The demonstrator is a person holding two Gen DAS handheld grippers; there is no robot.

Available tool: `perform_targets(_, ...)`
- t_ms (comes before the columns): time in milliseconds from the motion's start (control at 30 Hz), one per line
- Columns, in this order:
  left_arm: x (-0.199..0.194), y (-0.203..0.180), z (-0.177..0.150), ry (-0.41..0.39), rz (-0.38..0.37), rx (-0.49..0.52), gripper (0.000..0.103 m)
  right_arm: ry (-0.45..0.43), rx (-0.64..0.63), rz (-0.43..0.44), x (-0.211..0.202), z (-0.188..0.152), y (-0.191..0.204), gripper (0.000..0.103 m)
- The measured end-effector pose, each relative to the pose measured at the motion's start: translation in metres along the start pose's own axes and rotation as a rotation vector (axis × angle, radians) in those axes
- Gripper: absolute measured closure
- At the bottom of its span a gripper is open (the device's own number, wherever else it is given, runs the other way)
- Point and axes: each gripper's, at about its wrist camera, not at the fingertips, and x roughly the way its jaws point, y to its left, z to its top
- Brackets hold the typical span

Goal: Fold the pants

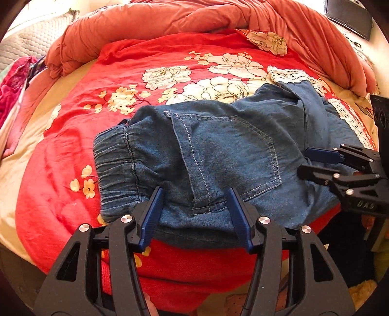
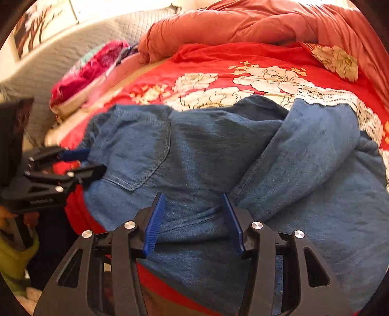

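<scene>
Blue denim pants [image 1: 218, 150] lie bunched on a red floral bedspread [image 1: 158, 60], with the elastic waistband [image 1: 114, 165] to the left and a back pocket [image 1: 228, 155] facing up. My left gripper [image 1: 194, 190] is open at the near edge below the waistband, with denim between its blue pads but not pinched. In the right wrist view the pants [image 2: 206, 150] have a leg folded over on the right. My right gripper [image 2: 192, 195] is open over a crease in the cloth. Each gripper also shows in the other's view: the right gripper [image 1: 313, 162] and the left gripper [image 2: 90, 162].
A rumpled orange duvet [image 1: 170, 21] is piled along the far side of the bed. White lace trim [image 1: 291, 74] peeks out beyond the pants. Pink clothing [image 2: 97, 63] and a quilted white cover [image 2: 60, 56] lie at the far left. The bed's near edge drops off below the grippers.
</scene>
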Motion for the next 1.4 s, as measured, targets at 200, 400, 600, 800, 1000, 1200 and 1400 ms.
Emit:
perform_targets(200,-0.036,-0.007,-0.003,-0.107,-0.091,-0.004,0.055,-0.13,0.025,0.061,-0.047,-0.001,-0.008,0.045)
perform_targets(400,-0.058,-0.041,0.005,-0.156,-0.175,0.043,0.051,-0.192,0.075,-0.032,-0.074,0.002,-0.031,0.033)
perform_targets(600,-0.041,-0.096,0.032,-0.148,-0.262,0.15,0.045,-0.232,0.097,-0.145,-0.096,-0.008,-0.058,0.025)
perform_targets(800,-0.011,-0.148,0.066,-0.127,-0.288,0.306,0.045,-0.251,0.152,-0.269,-0.117,-0.014,-0.091,0.022)
perform_targets(1000,0.03,-0.158,0.086,-0.044,-0.388,0.29,0.045,-0.266,0.219,-0.364,-0.137,-0.014,-0.125,0.021)
perform_targets(1200,0.063,-0.148,0.071,0.019,-0.447,0.195,0.051,-0.233,0.193,-0.36,-0.121,0.02,-0.13,0.02)
perform_targets(1400,0.067,-0.142,0.072,0.011,-0.445,0.169,0.062,-0.156,0.139,-0.311,-0.065,0.081,-0.122,0.02)
